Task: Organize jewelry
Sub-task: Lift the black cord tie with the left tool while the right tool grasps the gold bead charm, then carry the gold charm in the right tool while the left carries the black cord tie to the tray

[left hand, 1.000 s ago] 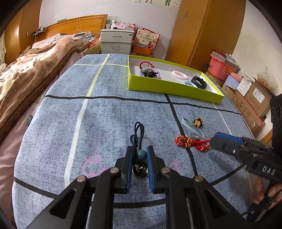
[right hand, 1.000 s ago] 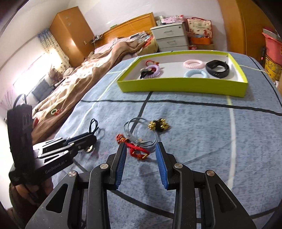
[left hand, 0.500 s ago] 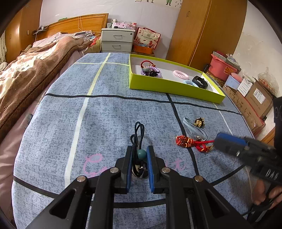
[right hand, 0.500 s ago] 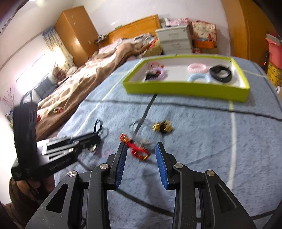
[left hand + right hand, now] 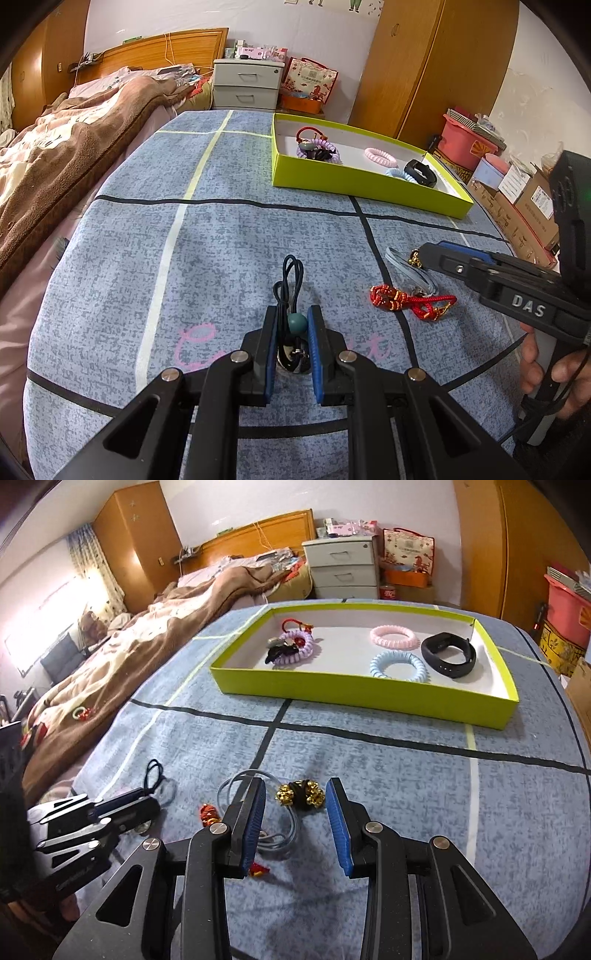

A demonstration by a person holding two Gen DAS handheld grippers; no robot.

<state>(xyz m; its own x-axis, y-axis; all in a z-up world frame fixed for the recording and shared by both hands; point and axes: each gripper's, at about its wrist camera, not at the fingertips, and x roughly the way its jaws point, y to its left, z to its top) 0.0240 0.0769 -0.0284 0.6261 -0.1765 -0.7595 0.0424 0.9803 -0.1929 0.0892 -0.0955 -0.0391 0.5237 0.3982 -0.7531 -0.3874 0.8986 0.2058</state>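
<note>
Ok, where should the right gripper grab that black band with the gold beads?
Grip the black band across its black middle, coming straight down from above. It lies flat on the cloth, gold clusters at either end, and already sits between the open right gripper fingers.

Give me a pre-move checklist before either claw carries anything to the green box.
1. Left claw closed on the black cord with the teal bead: ok, the pads flank the bead closely.
2. Cord lifted off the blue cloth: cannot tell.
3. Right claw open and aligned on the gold and black hair tie: ok, the tie sits between the pads.
4. Right claw free of the clear loop: not ok, the left pad overlaps it.
5. Space left in the green box: ok, bare floor shows between the pieces.
6. Red knotted cord out of the grasp: ok.
</note>
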